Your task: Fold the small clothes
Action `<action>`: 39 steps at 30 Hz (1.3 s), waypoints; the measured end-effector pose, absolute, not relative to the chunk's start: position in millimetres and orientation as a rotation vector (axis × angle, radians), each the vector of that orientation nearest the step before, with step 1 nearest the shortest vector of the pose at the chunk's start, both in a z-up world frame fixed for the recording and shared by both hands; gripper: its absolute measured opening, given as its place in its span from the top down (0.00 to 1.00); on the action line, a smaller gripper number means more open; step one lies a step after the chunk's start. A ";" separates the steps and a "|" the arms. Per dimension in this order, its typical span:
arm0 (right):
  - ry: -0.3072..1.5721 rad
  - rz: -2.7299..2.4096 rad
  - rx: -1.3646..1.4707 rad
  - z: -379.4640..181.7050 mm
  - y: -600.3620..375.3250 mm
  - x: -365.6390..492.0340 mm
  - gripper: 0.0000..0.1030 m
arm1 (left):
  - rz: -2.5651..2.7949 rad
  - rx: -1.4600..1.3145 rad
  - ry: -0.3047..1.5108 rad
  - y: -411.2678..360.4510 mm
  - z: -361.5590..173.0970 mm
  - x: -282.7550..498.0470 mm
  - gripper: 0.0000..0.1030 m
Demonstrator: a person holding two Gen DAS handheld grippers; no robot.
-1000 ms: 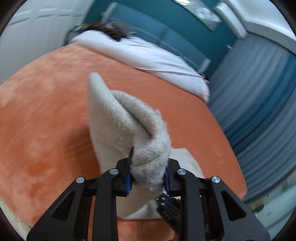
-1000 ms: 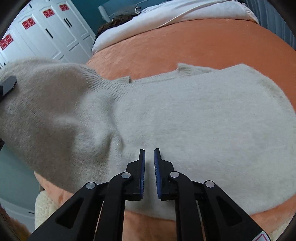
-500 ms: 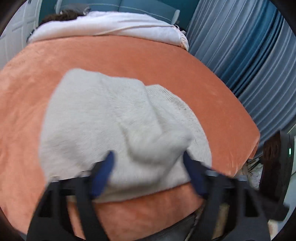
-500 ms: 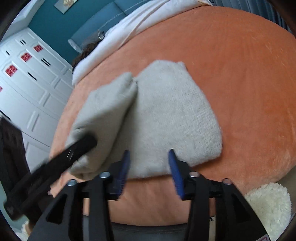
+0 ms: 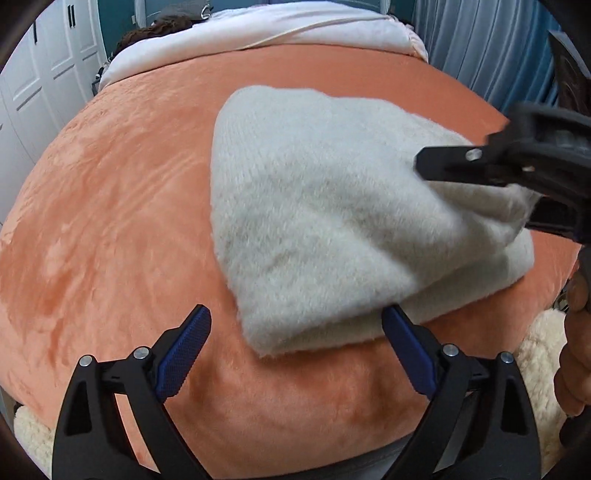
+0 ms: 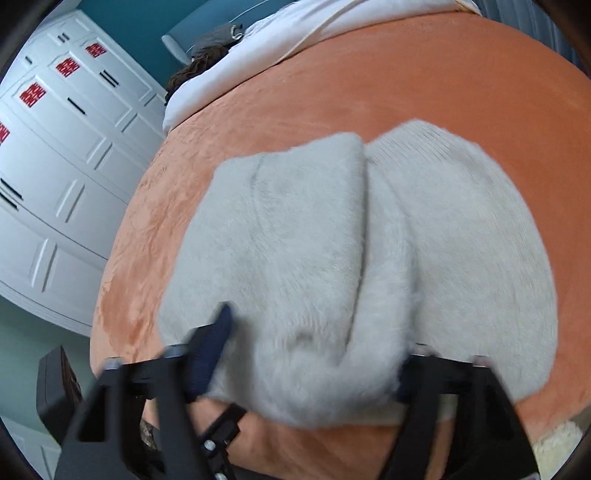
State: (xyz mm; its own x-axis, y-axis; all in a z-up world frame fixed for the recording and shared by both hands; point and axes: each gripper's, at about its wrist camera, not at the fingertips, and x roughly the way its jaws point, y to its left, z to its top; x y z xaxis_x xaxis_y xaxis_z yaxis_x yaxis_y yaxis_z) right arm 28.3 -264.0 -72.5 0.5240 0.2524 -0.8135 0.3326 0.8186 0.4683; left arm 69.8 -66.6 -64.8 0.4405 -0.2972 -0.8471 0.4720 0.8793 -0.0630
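Lying folded on the orange blanket [image 5: 110, 221] of the bed is a cream fuzzy sweater [image 5: 332, 221], near the bed's front edge; in the right wrist view it is showing two folded halves meeting along a central crease.

Left gripper [image 5: 295, 343]: hovering just in front of the sweater's near corner, fingers spread wide, gripping nothing; blue pads [image 5: 183, 354] are showing on both fingers.

Right gripper [image 6: 314, 354]: fingers standing wide apart, straddling the near edge of the sweater, with fabric bulging between them. The picture is blurred here, and the gripper is not clamping the cloth. From the left wrist view this gripper is reaching over the sweater's right side.

Sitting at the far end of the bed is a white duvet [image 5: 277, 26]. Standing to the left are white cupboard doors [image 6: 55, 147]. Hanging at right is a blue-grey curtain [image 5: 480, 48].
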 end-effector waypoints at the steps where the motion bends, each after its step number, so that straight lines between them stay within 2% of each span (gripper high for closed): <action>1: 1.012 -0.044 0.635 -60.6 -263.8 33.9 0.75 | -0.485 0.174 1.010 -67.1 -63.0 76.8 0.31; 2: 0.947 -0.020 0.660 -43.2 -268.1 31.5 0.77 | -0.489 0.152 1.033 -66.6 -61.7 83.3 0.57; 3: 0.866 0.005 0.698 -25.1 -275.1 26.5 0.78 | -0.458 0.149 1.045 -63.0 -63.3 85.2 0.77; 4: 0.784 0.046 0.751 -5.6 -285.4 18.3 0.80 | -0.451 0.118 1.058 -57.1 -61.5 89.5 0.82; 6: 0.668 0.075 0.790 23.1 -300.4 -8.1 0.80 | -0.503 0.026 1.089 -47.9 -58.9 90.2 0.86; 9: 0.677 -0.080 0.674 9.5 -318.3 -37.1 0.80 | -0.523 0.053 1.088 -58.2 -57.4 87.0 0.89; 12: 0.945 -0.255 0.739 -93.9 -349.8 -49.3 0.81 | -0.513 0.069 1.128 -70.2 -69.9 85.1 0.90; 13: 0.966 -0.253 0.817 -114.7 -357.0 -56.5 0.82 | -0.506 0.067 1.147 -72.2 -75.1 84.1 0.90; 15: 0.887 -0.216 0.950 -117.9 -367.4 -72.8 0.82 | -0.498 0.080 1.152 -73.2 -78.5 81.7 0.90; 19: 0.814 -0.178 0.905 -85.3 -370.5 -65.8 0.81 | -0.501 0.094 1.152 -74.6 -75.3 75.7 0.89; 23: 0.951 -0.201 0.834 -118.0 -365.4 -60.1 0.79 | -0.503 0.108 1.153 -77.3 -77.0 76.7 0.86; 25: 0.926 -0.189 0.849 -116.2 -363.0 -67.8 0.77 | -0.512 0.108 1.142 -75.3 -70.5 69.1 0.85; 28: 0.869 -0.266 0.801 -87.8 -368.6 -84.0 0.64 | -0.539 0.098 1.133 -65.6 -56.9 59.7 0.71; 29: 0.849 -0.291 0.773 -78.9 -369.5 -88.6 0.64 | -0.549 0.084 1.126 -61.2 -51.2 56.6 0.63; 32: 0.809 -0.319 0.714 -52.7 -374.7 -90.1 0.59 | -0.564 0.027 1.102 -47.5 -32.9 52.1 0.57; 35: 0.806 -0.244 0.724 -45.5 -379.0 -70.3 0.52 | -0.570 -0.050 1.048 -43.6 -10.4 59.0 0.43; 39: 0.885 -0.204 0.683 -61.0 -380.7 -16.9 0.41 | -0.589 -0.066 1.020 -64.1 1.6 74.5 0.41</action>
